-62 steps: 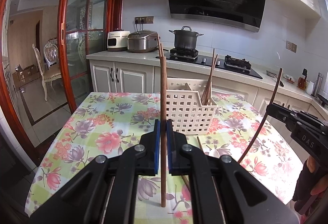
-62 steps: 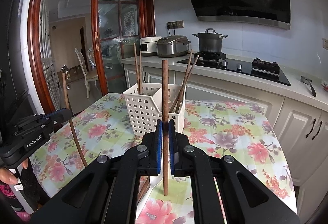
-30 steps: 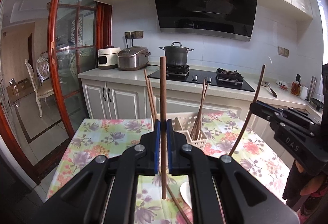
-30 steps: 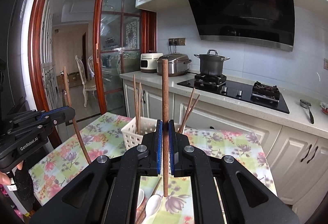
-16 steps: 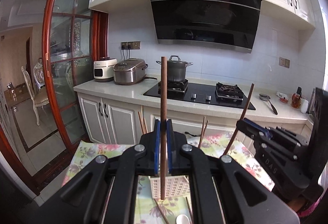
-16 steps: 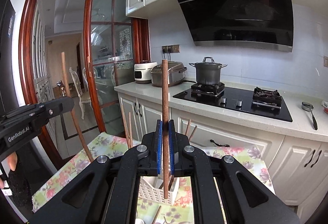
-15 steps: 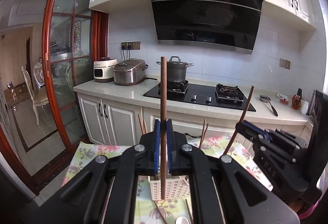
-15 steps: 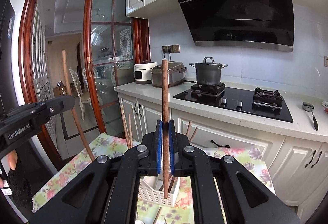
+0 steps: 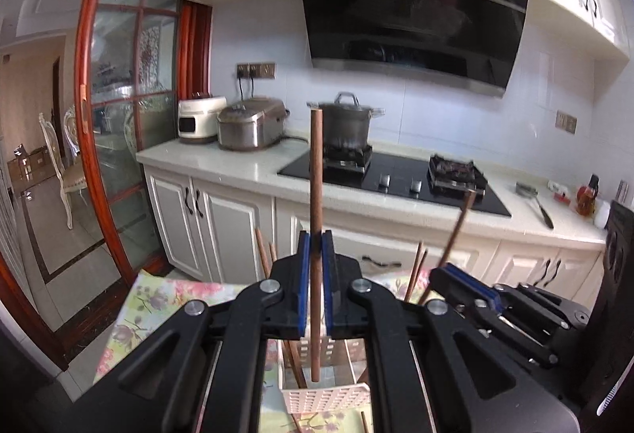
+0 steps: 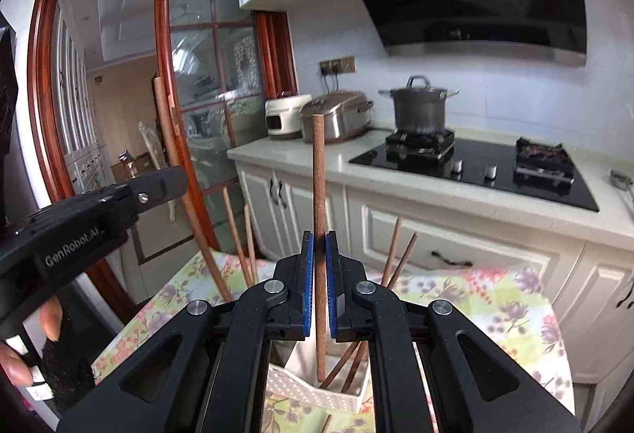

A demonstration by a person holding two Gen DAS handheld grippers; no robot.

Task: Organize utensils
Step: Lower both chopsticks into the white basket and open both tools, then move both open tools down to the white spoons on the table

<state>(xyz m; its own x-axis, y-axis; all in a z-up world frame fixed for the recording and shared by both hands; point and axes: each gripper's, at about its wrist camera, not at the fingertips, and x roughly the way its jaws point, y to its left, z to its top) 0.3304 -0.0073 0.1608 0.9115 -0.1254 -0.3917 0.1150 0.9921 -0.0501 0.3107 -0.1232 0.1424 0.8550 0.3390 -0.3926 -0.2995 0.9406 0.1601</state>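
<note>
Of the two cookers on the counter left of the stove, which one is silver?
The larger rounded one, nearer the stove; the smaller boxy cooker beside the door is white.

Two brown wooden chopsticks (image 9: 316,195) (image 10: 319,203) held upright above white perforated basket (image 9: 325,397), lower tips inside its rim, more chopsticks (image 10: 396,254) leaning within

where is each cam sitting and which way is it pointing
Left wrist: on the left gripper, looking past its upright chopstick down into the white basket and across at the stove; the right gripper shows at right.
Right wrist: on the right gripper, facing the same way; the left gripper and the person's fingers show at left.
Shared: basket, pot, hood.
</note>
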